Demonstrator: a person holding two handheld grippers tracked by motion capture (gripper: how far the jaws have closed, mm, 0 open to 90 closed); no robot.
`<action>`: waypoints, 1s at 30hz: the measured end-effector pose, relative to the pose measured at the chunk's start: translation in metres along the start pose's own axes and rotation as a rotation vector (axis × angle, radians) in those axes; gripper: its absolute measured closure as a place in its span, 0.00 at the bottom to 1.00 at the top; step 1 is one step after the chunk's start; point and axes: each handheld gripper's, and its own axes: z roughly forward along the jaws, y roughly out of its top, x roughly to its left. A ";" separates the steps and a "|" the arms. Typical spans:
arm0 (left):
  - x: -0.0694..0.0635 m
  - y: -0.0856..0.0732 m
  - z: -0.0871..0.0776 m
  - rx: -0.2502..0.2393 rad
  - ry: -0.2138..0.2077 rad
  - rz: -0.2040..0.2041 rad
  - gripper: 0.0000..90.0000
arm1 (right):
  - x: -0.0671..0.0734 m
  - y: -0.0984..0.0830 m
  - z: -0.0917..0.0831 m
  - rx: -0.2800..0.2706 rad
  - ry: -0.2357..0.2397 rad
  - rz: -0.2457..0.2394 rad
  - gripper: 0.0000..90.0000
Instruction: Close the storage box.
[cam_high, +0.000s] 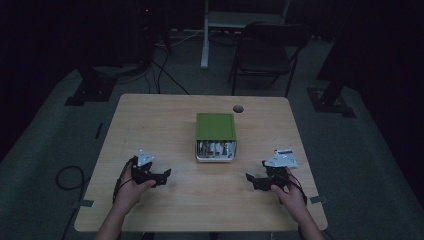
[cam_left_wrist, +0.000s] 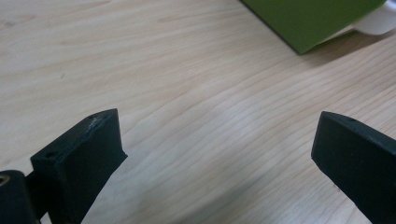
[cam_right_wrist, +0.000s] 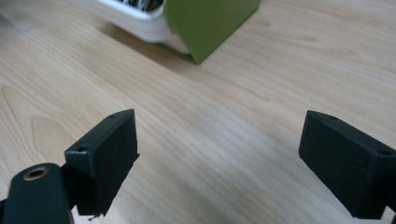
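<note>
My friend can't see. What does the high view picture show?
A green box with a white tray poking out its front sits mid-table. A person's hands hold the left tongs and right tongs open on the wood, one each side of the box, touching nothing.

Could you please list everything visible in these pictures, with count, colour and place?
green box: one, green sleeve over a white inner tray with small items showing at its near open end, table centre.
table: one, light wood, with a round hole near its far edge.
folding chair: one, dark, on the floor beyond the table.
cable: one, black, looped on the floor at left.
left tongs: one, black, jaws apart, on the table left of the box.
right tongs: one, black, jaws apart, right of the box.
</note>
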 end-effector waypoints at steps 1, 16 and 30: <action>0.002 -0.003 -0.001 0.003 0.009 -0.001 0.03 | 0.000 -0.002 0.000 0.004 -0.001 -0.001 0.13; 0.017 -0.030 -0.018 0.047 0.096 -0.078 0.03 | -0.002 -0.027 -0.010 0.056 -0.055 0.000 0.13; 0.031 -0.046 -0.031 0.067 0.173 -0.159 0.03 | -0.002 -0.037 -0.006 0.108 -0.089 -0.025 0.13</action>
